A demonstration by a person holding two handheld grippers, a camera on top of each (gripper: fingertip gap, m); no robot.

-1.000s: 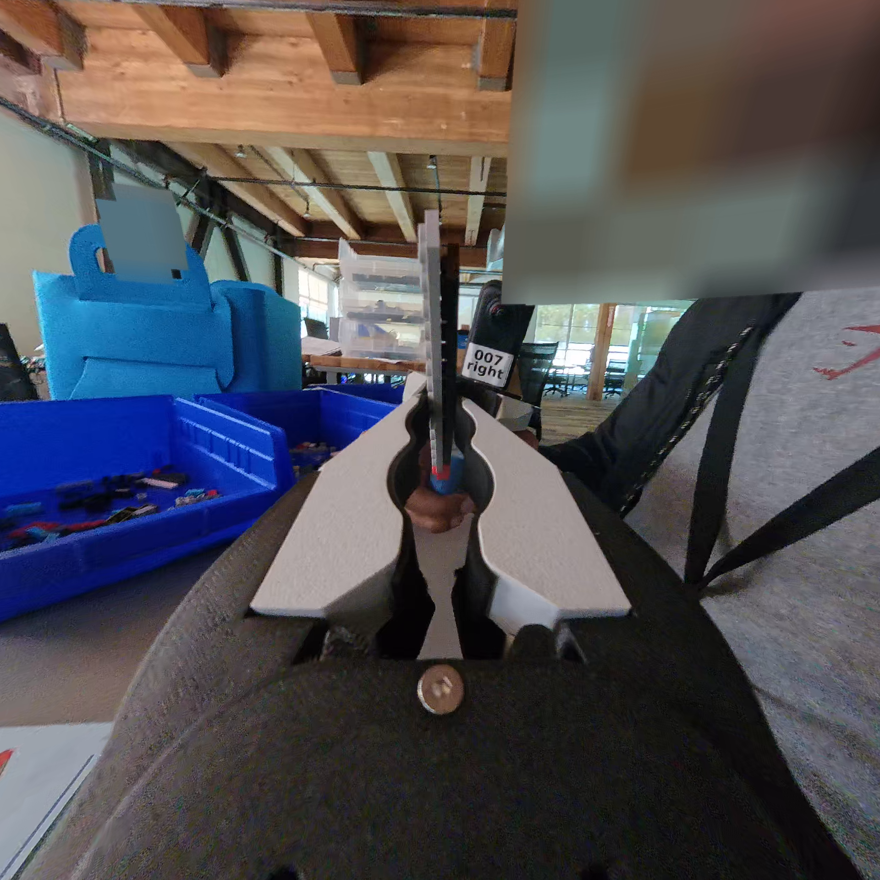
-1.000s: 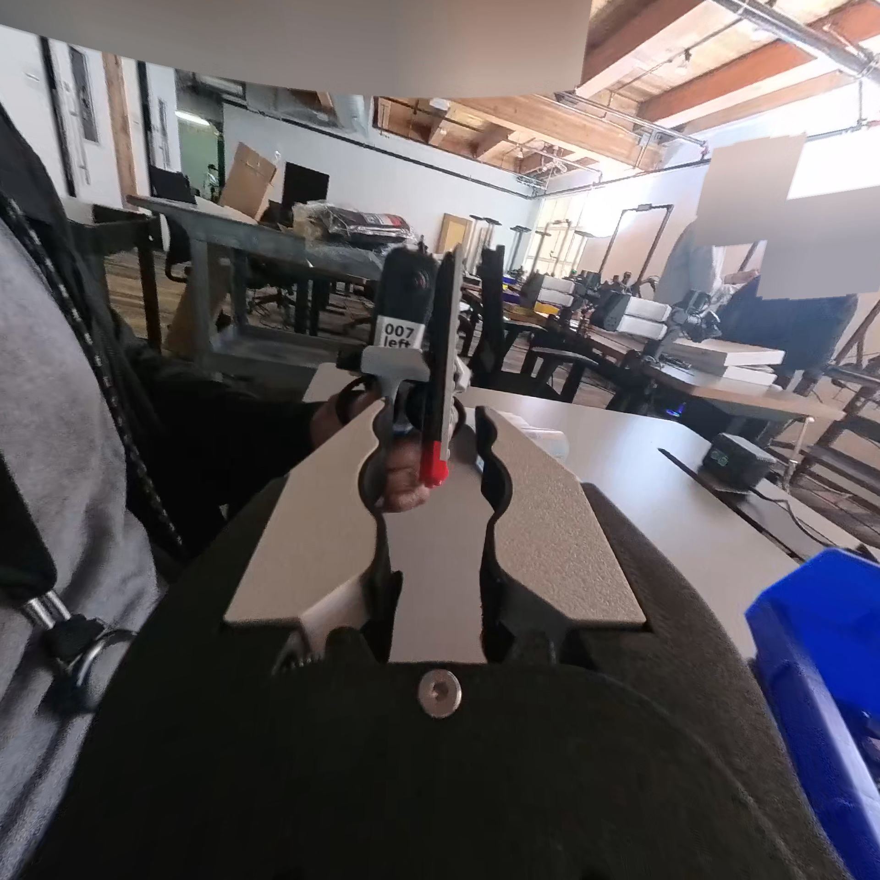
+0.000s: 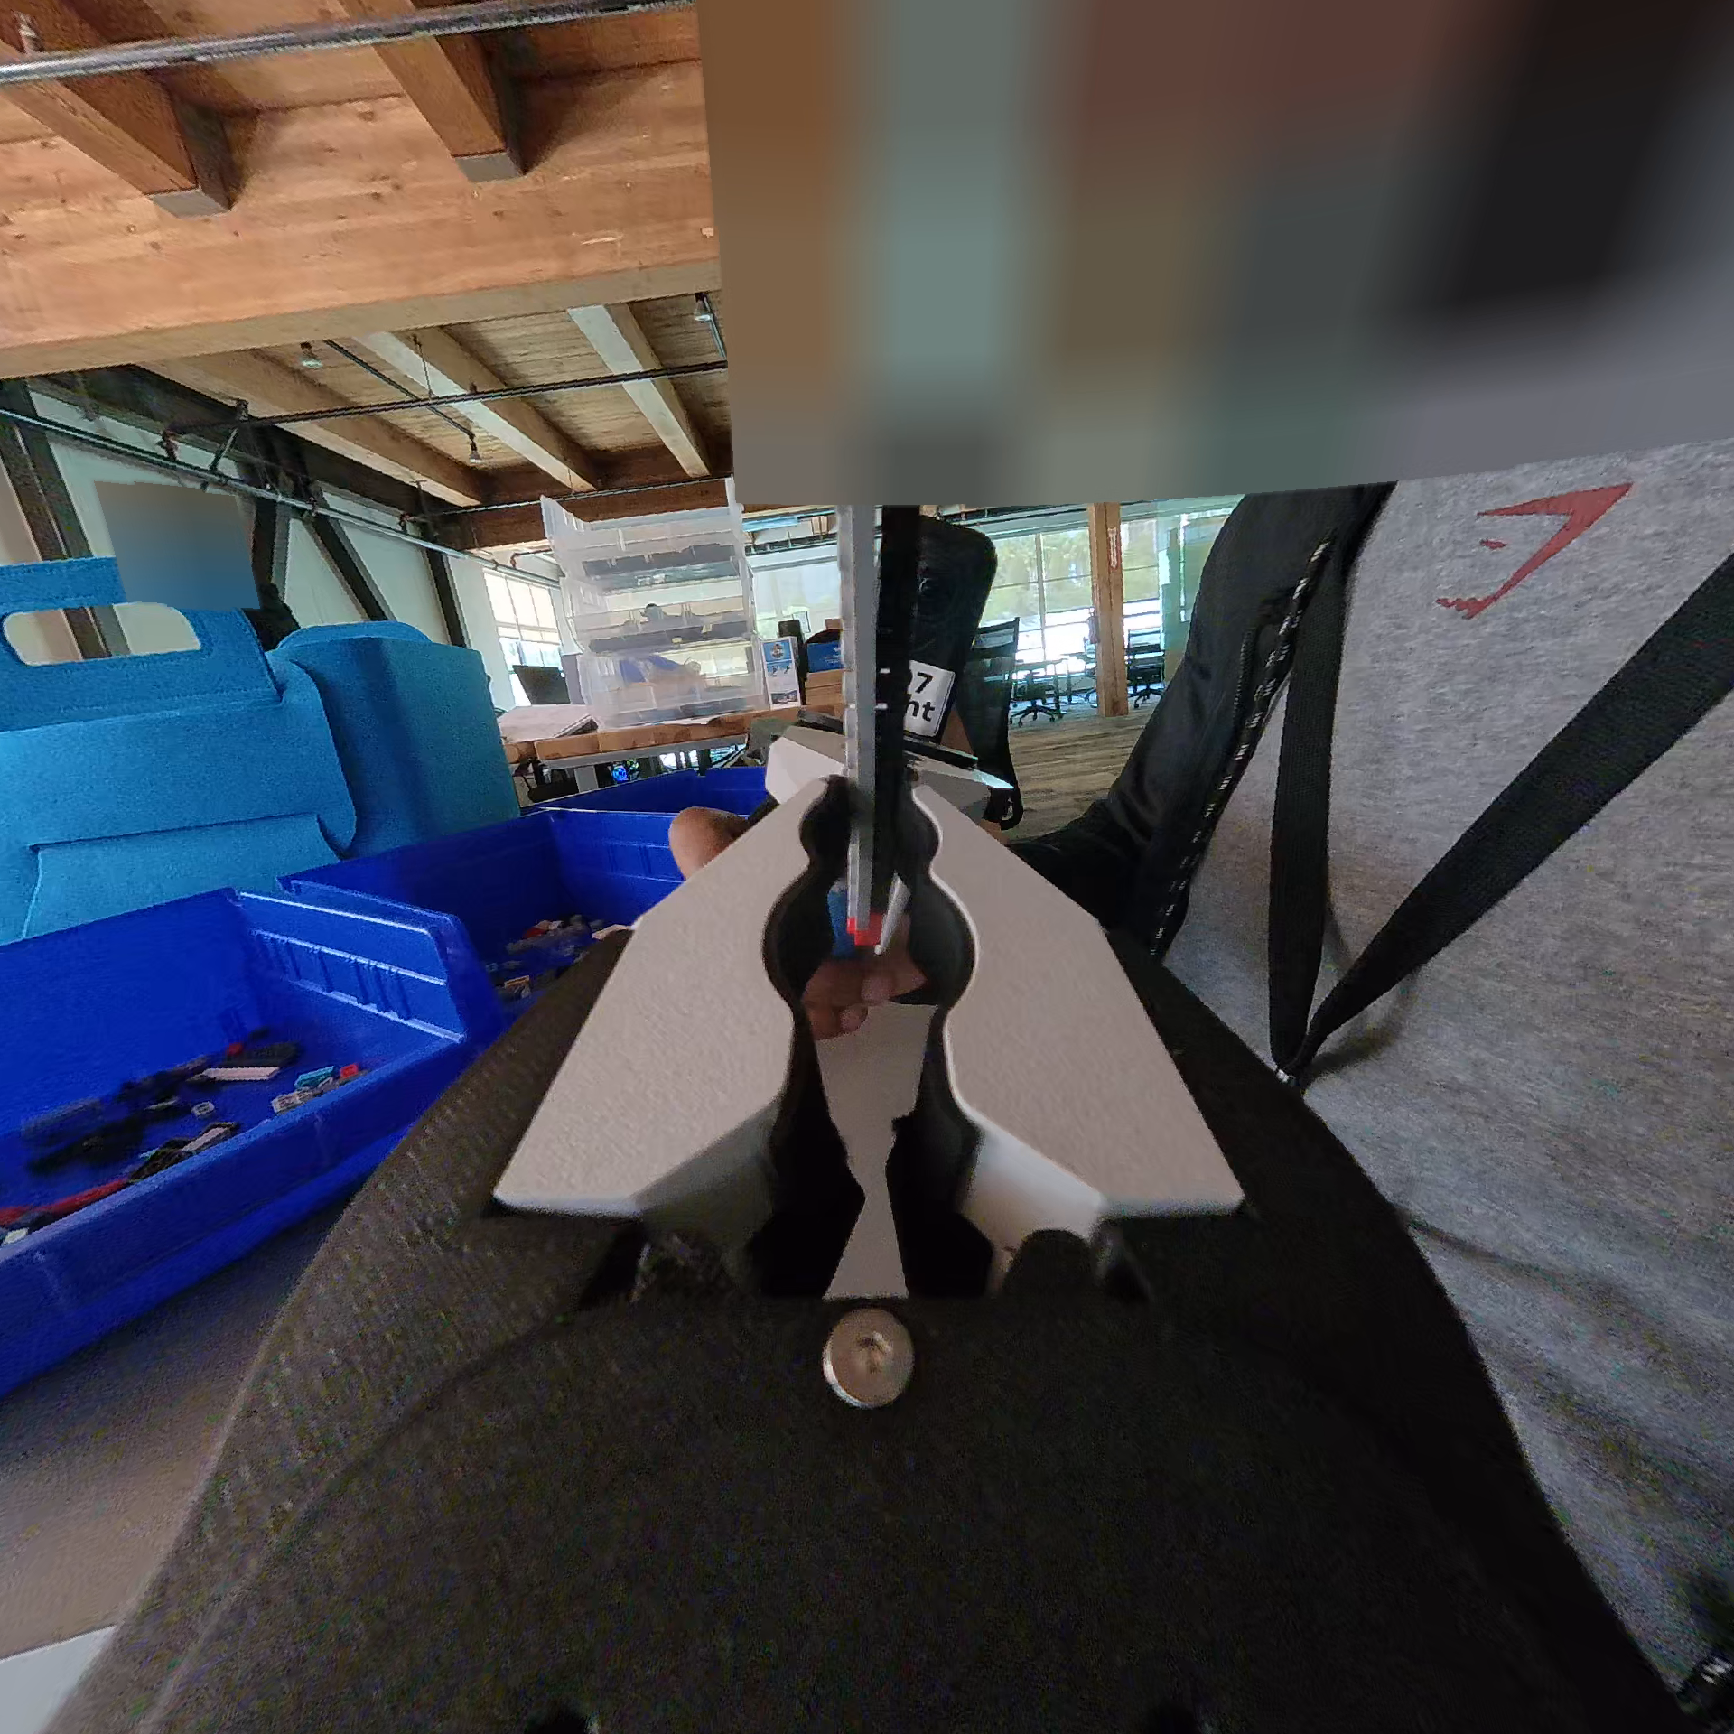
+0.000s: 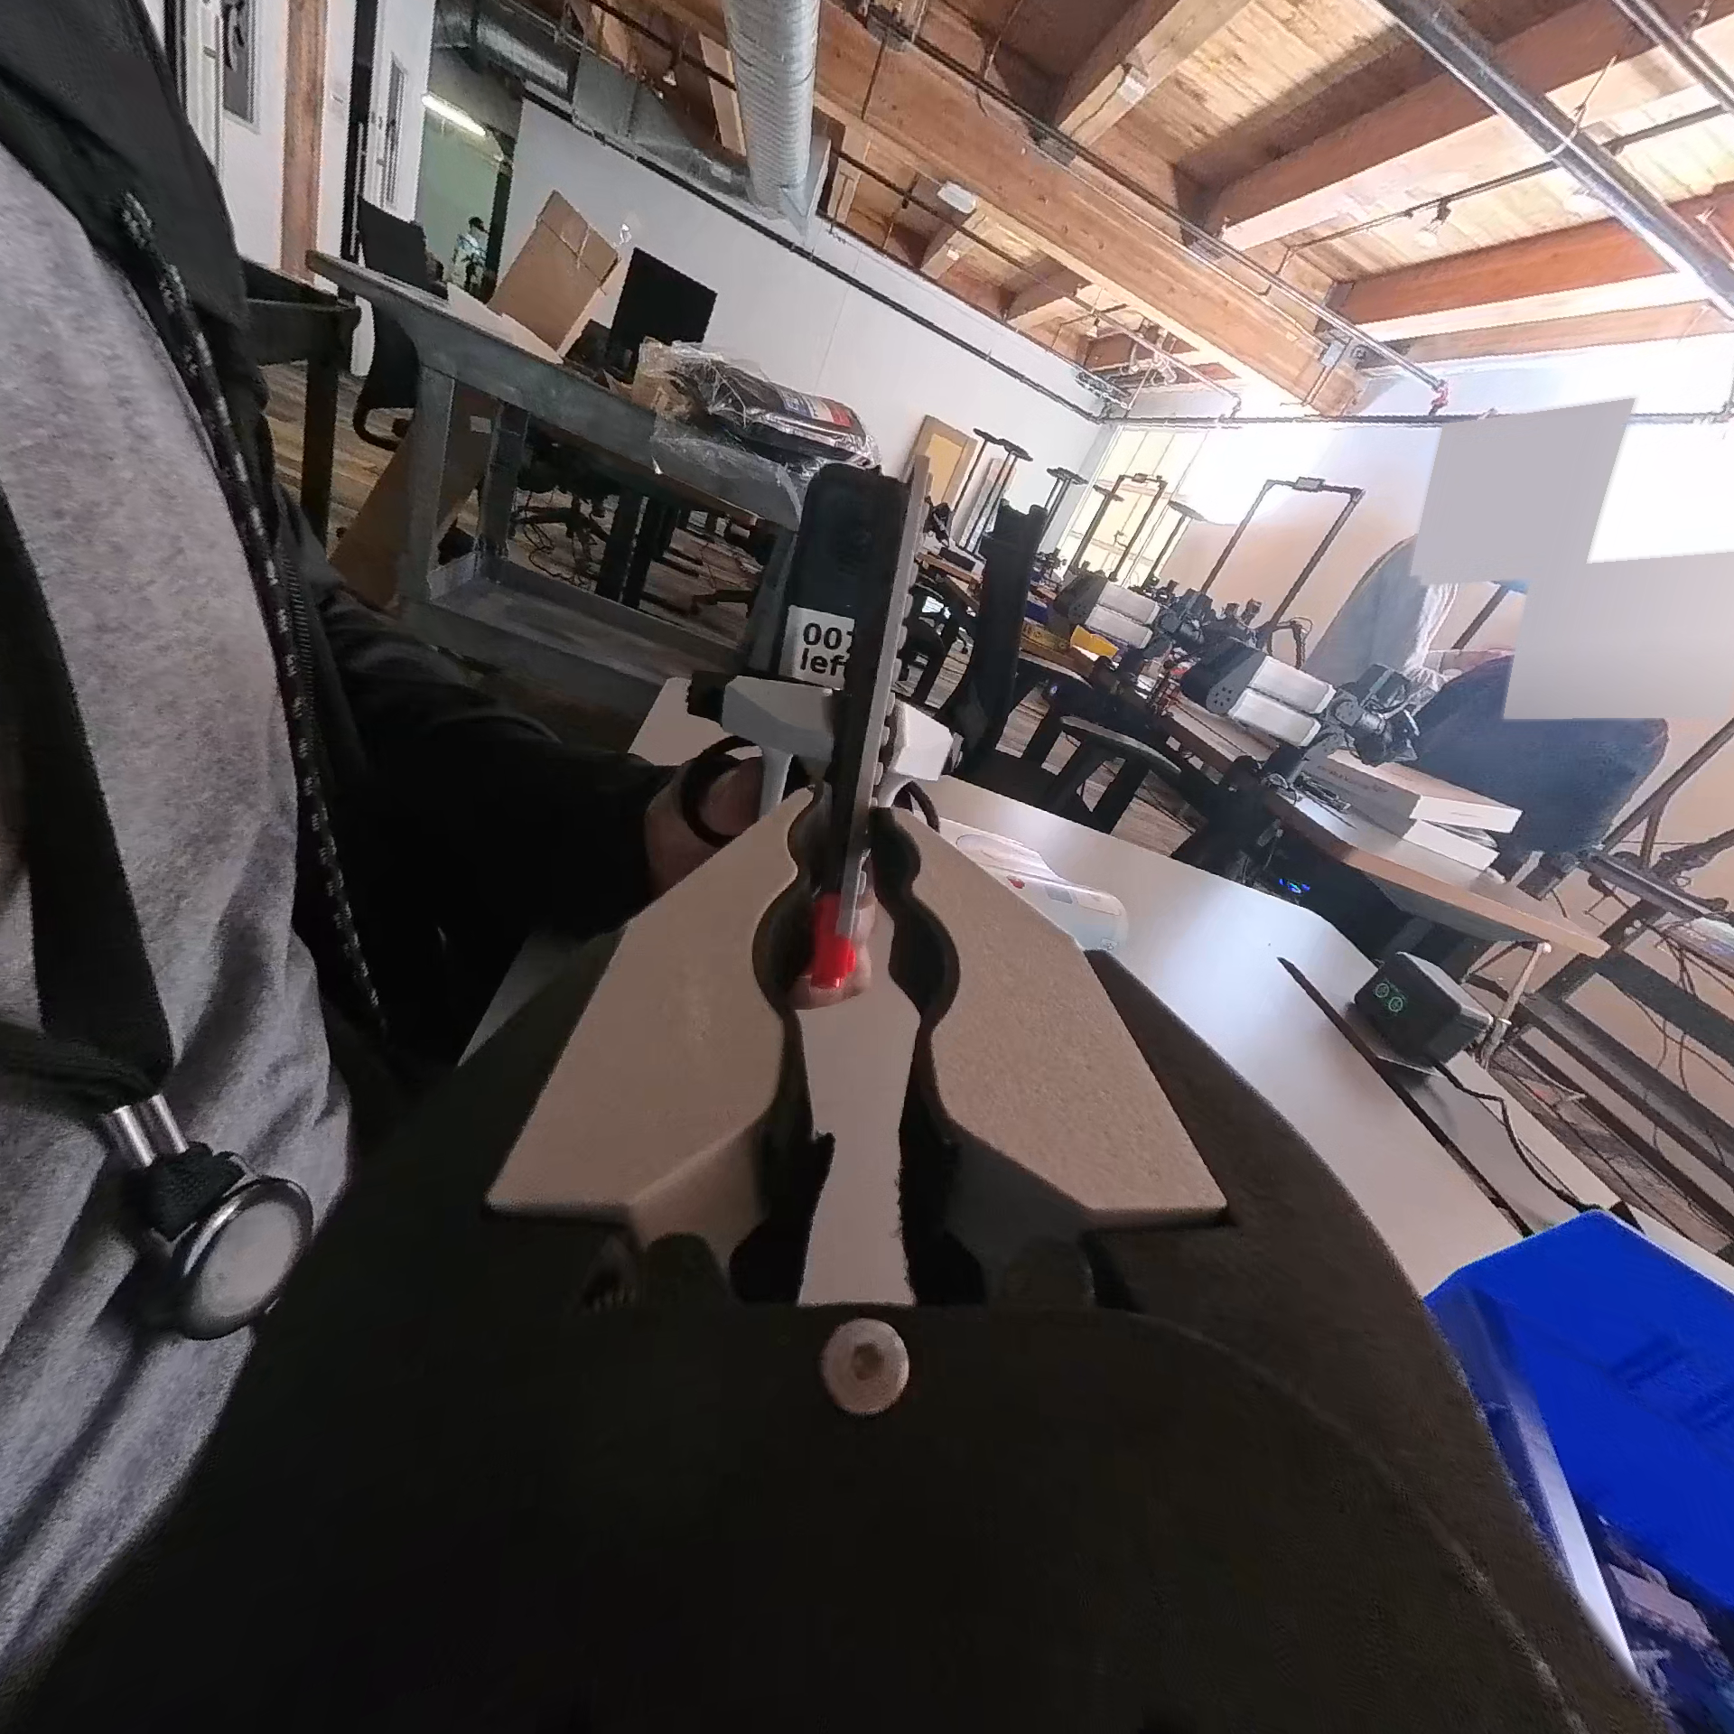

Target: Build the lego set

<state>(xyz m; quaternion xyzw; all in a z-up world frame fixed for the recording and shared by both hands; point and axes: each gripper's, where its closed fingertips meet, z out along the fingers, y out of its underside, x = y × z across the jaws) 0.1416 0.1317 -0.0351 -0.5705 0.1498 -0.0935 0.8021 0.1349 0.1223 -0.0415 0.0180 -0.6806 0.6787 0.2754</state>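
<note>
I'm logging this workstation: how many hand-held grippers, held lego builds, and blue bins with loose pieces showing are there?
Black, grey-fingered hand-held grippers: 2, left and right
Flat grey-and-black lego build clamped between both: 1
Blue plastic bins with loose pieces: 2
Total: 5

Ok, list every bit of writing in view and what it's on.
White sticker, left view: legible, half behind the lego plates; I won't quote it.
White sticker, right view: the same.
Black box screen: too small to read.
Red shirt mark: a shape, no words.
</note>
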